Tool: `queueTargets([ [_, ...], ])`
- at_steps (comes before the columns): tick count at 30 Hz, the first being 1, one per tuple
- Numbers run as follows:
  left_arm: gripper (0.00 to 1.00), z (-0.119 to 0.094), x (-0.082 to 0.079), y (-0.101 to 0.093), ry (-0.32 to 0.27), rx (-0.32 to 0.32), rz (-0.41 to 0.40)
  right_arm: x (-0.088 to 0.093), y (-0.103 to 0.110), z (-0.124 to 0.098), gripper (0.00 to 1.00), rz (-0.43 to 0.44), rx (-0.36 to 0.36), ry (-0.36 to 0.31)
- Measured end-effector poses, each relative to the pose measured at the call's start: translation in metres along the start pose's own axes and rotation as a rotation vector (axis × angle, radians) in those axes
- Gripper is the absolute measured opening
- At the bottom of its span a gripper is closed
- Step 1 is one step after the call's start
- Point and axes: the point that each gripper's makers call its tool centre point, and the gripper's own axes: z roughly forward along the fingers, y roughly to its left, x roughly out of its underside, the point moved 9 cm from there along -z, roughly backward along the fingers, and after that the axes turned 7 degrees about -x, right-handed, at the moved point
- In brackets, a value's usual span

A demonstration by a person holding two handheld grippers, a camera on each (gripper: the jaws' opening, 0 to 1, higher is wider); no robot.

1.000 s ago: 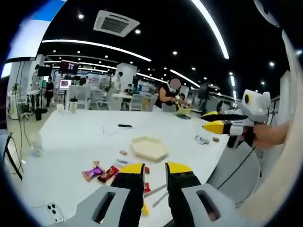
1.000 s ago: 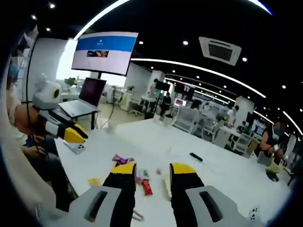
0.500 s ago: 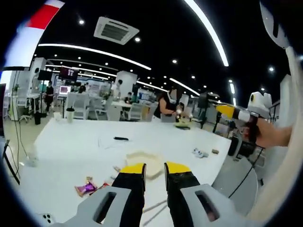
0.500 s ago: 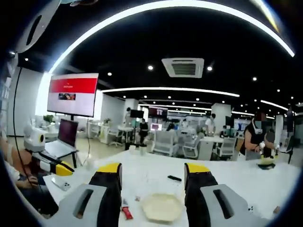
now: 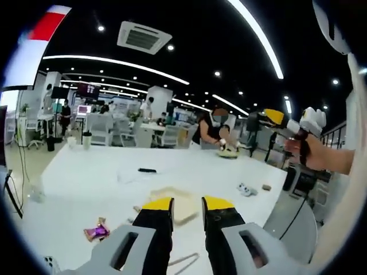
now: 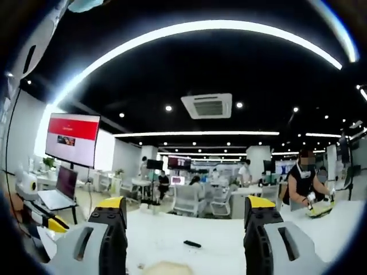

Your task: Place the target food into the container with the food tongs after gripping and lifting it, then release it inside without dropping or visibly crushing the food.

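Both grippers aloft; left gripper (image 5: 187, 205) narrow, right gripper (image 6: 182, 207) wide

Open-plan office or lab floor, seen from my rig.

I'm looking across a broad white bench (image 5: 86, 172) under a black ceiling with long light strips (image 6: 200, 31) and a ceiling air-conditioning unit (image 6: 207, 105). A wall screen (image 6: 73, 137) glows red and white above a laptop (image 6: 57, 192). Beyond are rows of desks with office chairs (image 6: 183, 200), monitors, and people (image 5: 218, 127) working.
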Motion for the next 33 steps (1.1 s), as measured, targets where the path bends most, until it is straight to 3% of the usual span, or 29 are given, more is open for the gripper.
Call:
queueTargets([
  [2, 0.19, 0.006, -0.005, -0.007, -0.007, 0.021, 0.022, 0.001, -0.001, -0.006, 0.84, 0.0, -0.001, -0.024],
  [4, 0.19, 0.009, -0.007, -0.013, -0.001, 0.033, 0.06, 0.007, -0.001, -0.011, 0.82, 0.01, -0.002, -0.004],
  [9, 0.17, 0.012, -0.013, -0.029, -0.04, 0.066, 0.098, 0.036, 0.013, -0.027, 0.78, 0.027, -0.078, 0.144],
  [14, 0.18, 0.001, -0.011, -0.032, -0.045, 0.036, 0.103, 0.044, 0.017, -0.043, 0.74, 0.024, -0.088, 0.167],
  [20, 0.21, -0.014, 0.0, -0.023, -0.023, 0.0, 0.08, 0.061, 0.024, -0.053, 0.69, 0.045, -0.088, 0.245],
  [23, 0.25, -0.02, 0.0, -0.02, -0.028, -0.022, 0.088, 0.069, 0.029, -0.055, 0.67, 0.066, -0.098, 0.28],
  [29, 0.44, -0.023, -0.002, -0.016, -0.071, -0.073, 0.105, 0.075, 0.035, -0.054, 0.65, 0.082, -0.106, 0.295],
  [33, 0.48, -0.025, -0.002, -0.013, -0.075, -0.085, 0.096, 0.078, 0.038, -0.052, 0.65, 0.091, -0.117, 0.305],
])
